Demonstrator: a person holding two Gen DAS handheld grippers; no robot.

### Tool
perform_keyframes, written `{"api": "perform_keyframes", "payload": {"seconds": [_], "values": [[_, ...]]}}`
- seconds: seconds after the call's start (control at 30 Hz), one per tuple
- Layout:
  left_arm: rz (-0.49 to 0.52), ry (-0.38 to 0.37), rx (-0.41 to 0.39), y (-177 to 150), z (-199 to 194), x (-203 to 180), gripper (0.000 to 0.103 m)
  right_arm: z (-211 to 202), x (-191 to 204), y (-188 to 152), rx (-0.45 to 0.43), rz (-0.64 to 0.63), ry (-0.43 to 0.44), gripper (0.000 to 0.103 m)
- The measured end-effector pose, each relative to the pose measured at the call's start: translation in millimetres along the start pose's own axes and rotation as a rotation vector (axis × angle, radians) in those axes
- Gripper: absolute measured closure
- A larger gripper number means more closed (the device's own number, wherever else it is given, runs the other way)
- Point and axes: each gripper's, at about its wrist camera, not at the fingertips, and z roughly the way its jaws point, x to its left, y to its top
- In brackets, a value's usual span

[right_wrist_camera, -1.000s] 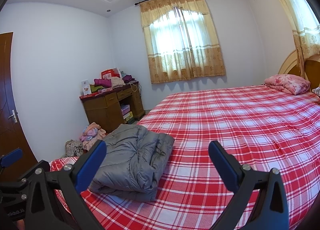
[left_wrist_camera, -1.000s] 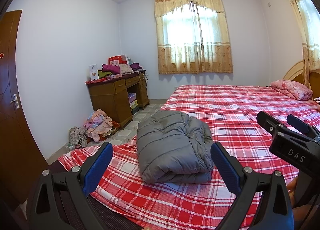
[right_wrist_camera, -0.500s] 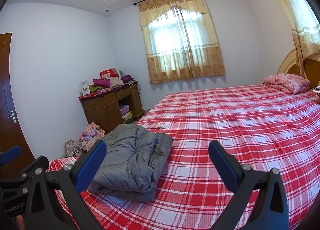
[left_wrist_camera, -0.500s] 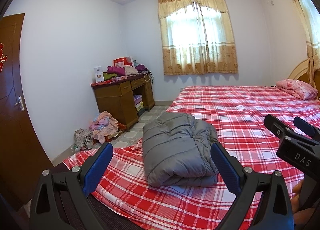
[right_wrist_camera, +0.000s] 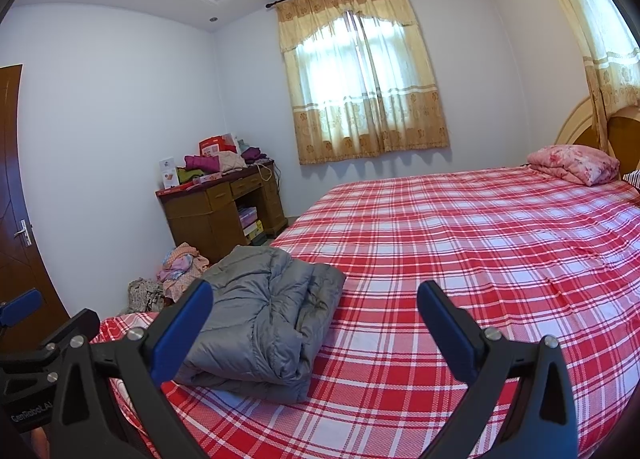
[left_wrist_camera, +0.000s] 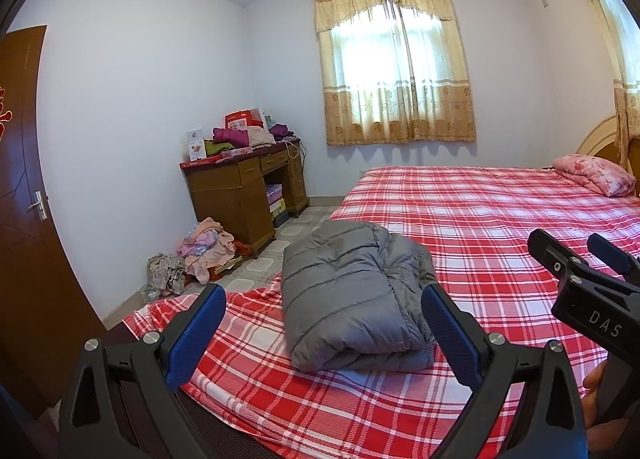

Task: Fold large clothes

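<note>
- Left hand-held gripper point(left_wrist_camera: 322, 323): jaws wide apart, nothing between them, raised above the near edge of the bed point(left_wrist_camera: 500, 227).
- Right hand-held gripper point(right_wrist_camera: 314, 319): also spread wide and empty, held just beside the left one.
- Grey padded jacket point(left_wrist_camera: 352, 299): lying on the red checked sheet near the foot corner, folded into a thick bundle, apart from both grippers.
- Probably at the end of the folding; only a check of the bundle left.
- To finish well: press down the puffy upper layer, tuck in the loose right edge, keep the bundle away from the bed edge.
- Behind: pile of clothes point(left_wrist_camera: 200, 255) on the floor, beside the wooden bench point(left_wrist_camera: 240, 187).
</note>
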Motion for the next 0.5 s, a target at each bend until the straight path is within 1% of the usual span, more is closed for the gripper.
{"api": "perform_keyframes", "payload": {"seconds": [0.23,0.3,0.37,0.43,0.5], "values": [[-0.015,0.016,0.002,0,6,0,0.004,5,-2,-2,0.006,0.004,-0.006,0.0],[-0.032,0.014,-0.01,0,7,3,0.004,7,-3,-3,0.013,0.005,-0.008,0.0],[-0.048,0.032,-0.029,-1,7,7,0.004,10,-5,-5,0.02,0.01,-0.009,0.0],[-0.027,0.058,-0.031,-1,9,5,0.004,12,-6,-6,0.026,0.015,-0.011,0.0],[-0.013,0.063,-0.018,-2,13,5,0.004,15,-7,-7,0.033,0.02,-0.011,0.0]]}}
